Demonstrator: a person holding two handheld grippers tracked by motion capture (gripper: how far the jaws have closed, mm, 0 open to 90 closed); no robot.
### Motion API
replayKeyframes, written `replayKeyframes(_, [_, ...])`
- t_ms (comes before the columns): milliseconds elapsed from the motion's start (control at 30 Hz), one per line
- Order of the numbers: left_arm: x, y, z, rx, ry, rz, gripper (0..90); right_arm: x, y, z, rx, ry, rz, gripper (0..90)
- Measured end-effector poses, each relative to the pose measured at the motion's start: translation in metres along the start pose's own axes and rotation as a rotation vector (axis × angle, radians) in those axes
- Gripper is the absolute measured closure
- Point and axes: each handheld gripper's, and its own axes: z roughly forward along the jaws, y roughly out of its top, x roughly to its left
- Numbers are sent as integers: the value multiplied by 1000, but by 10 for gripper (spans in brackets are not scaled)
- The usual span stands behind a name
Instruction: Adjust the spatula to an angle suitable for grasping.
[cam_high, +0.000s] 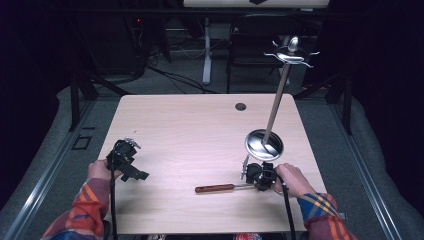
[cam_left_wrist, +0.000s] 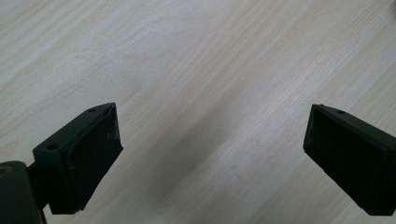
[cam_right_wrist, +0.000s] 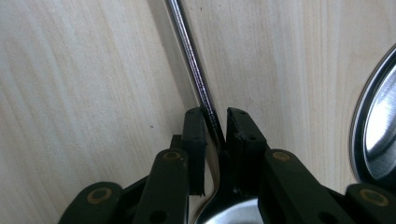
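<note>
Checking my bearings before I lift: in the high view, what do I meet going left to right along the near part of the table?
Left gripper, jaws open over bare table → wooden handle of the spoon → right gripper, shut on the spoon's metal shaft → the hand holding it.

the tabletop (cam_high: 200, 125) is bare across its middle, its far left corner and most of the left half, open to pass through. toward the right edge stands a stand (cam_high: 264, 144), its round base on the wood and its tilted pole rising high past the far edge, blocking that side. a spoon (cam_high: 220, 188) lies near the near edge, just in front of the base, barring a low sweep there.
</note>
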Motion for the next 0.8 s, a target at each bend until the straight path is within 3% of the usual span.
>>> replayKeyframes(433, [0, 0, 0, -4, 3, -2, 39, -2, -3, 0, 9, -4, 30, 814])
replayKeyframes(800, [0, -1, -1, -5, 4, -3, 39, -6, -7, 0, 23, -8, 98, 825])
